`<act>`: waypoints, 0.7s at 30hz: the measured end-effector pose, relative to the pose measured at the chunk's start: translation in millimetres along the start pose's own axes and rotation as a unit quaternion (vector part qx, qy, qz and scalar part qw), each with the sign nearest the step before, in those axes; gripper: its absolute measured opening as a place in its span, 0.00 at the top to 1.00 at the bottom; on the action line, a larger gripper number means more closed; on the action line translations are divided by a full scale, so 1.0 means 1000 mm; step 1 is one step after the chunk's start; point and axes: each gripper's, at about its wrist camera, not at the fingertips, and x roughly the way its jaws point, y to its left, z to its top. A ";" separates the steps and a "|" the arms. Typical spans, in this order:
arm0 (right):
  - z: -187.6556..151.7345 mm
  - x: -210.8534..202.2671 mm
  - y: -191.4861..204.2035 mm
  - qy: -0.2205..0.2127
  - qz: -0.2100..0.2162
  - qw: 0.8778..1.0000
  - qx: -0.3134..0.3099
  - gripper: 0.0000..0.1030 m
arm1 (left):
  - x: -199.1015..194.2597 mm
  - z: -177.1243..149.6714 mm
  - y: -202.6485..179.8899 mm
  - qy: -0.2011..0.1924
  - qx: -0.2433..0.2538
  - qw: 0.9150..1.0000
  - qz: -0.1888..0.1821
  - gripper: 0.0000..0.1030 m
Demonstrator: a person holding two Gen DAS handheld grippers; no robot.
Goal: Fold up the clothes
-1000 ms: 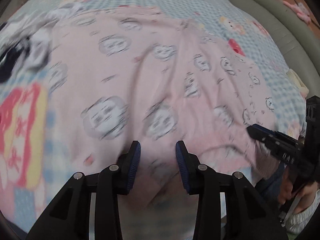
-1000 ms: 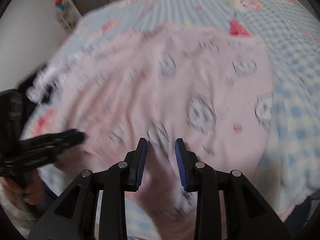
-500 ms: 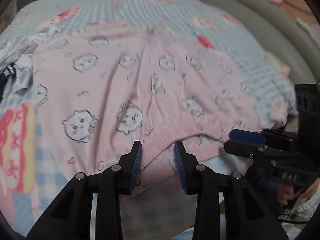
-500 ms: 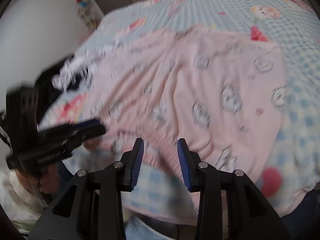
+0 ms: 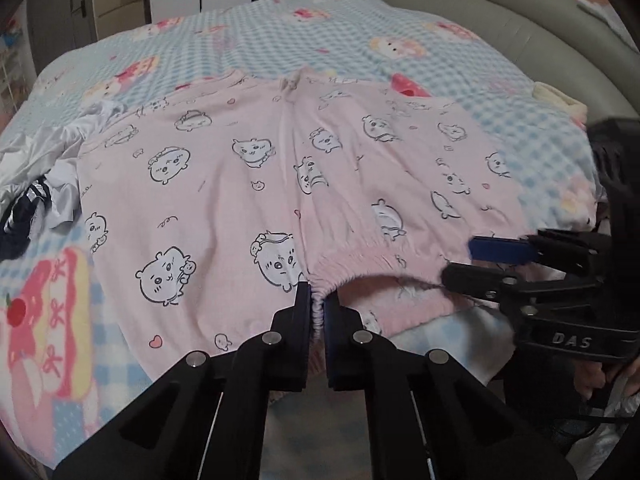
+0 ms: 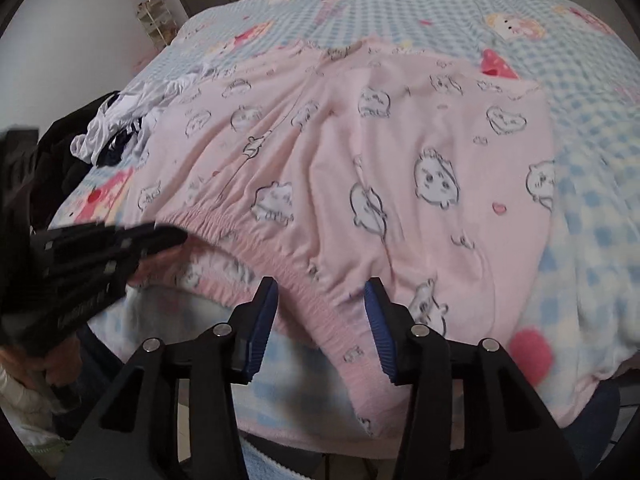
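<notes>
Pink shorts printed with cartoon faces lie spread flat on the checked blanket, waistband toward the near edge. The left gripper is clamped tight on a bunch of that waistband, cloth pinched between its pads. The right gripper has its jaws opening, about half apart, straddling the waistband in its own view, pads not pressing on it. This looks like the grasp step before the 1st fold. Next, the right jaws need to close on the elastic, well apart from the left grip, so both hands can lift together. A heap of other clothes sits at the left.
</notes>
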 end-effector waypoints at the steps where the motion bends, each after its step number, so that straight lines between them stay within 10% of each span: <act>1: 0.002 0.000 0.006 -0.001 0.000 1.000 -0.015 0.55 | -0.002 0.000 0.000 -0.001 -0.004 1.000 0.001 0.95; 4: 0.009 0.008 0.026 0.003 0.006 0.998 -0.062 0.60 | -0.010 -0.003 -0.002 -0.002 0.004 1.000 0.012 0.95; 7: 0.008 0.013 0.024 0.015 0.008 0.998 -0.059 0.94 | -0.017 -0.012 0.000 0.004 0.003 1.000 0.010 0.95; 9: 0.002 0.013 0.017 0.020 0.010 0.998 -0.050 0.96 | -0.012 -0.021 0.002 0.023 -0.003 1.000 0.006 0.95; 16: -0.006 -0.004 0.000 0.030 0.031 0.999 -0.025 0.93 | -0.050 -0.034 0.037 -0.028 -0.099 0.993 -0.064 0.64; 19: -0.001 -0.013 0.018 0.018 0.028 0.997 -0.066 0.61 | -0.057 -0.037 0.055 -0.022 -0.127 0.991 -0.034 0.64; 21: 0.001 -0.009 0.027 0.012 0.026 0.997 -0.073 0.60 | -0.051 -0.043 0.064 -0.007 -0.146 0.989 -0.018 0.64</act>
